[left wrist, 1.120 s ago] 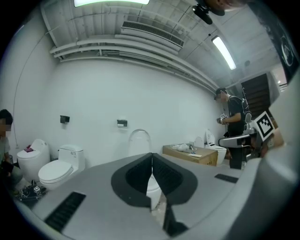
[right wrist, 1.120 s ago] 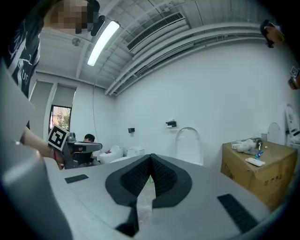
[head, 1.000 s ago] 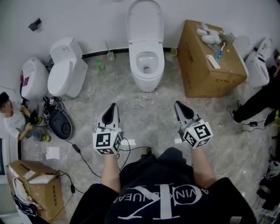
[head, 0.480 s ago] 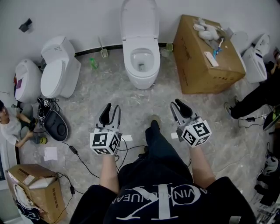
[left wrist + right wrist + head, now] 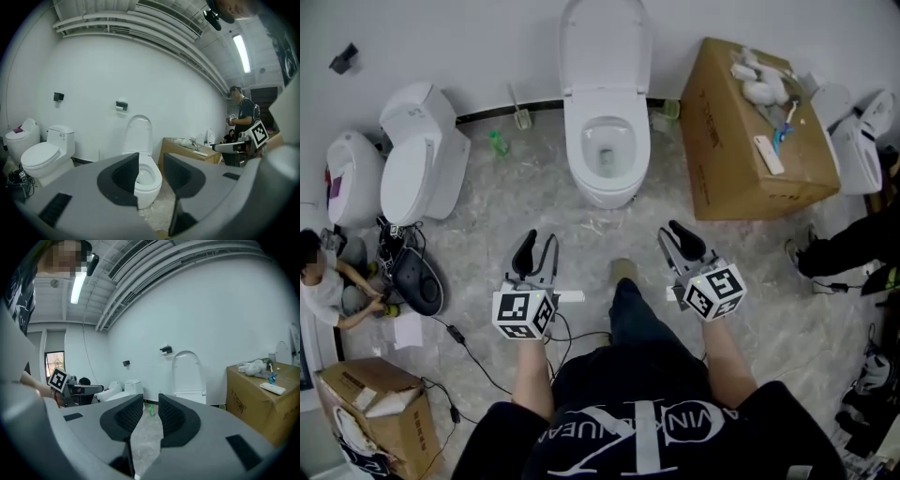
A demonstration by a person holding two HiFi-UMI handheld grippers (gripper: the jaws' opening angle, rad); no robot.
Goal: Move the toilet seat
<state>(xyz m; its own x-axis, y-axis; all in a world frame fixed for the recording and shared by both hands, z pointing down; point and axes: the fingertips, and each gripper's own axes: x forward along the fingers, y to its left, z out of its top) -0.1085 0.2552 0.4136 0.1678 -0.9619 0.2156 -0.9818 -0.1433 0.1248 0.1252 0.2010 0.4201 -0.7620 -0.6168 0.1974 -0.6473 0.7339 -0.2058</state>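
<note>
Toilet seat (image 5: 605, 47), seemingly upright against the wall, lies dead ahead, equally near left gripper (image 5: 536, 246) and right gripper (image 5: 675, 234), whose empty jaws, now apart, have just been opening.

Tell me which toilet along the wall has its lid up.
The middle toilet: its lid stands up against the wall and the bowl shows. The left toilet and the far-left toilet have lids down.

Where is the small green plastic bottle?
In the head view, the small green plastic bottle sits by the wall, between the closed white toilet at left and the open white toilet.
</note>
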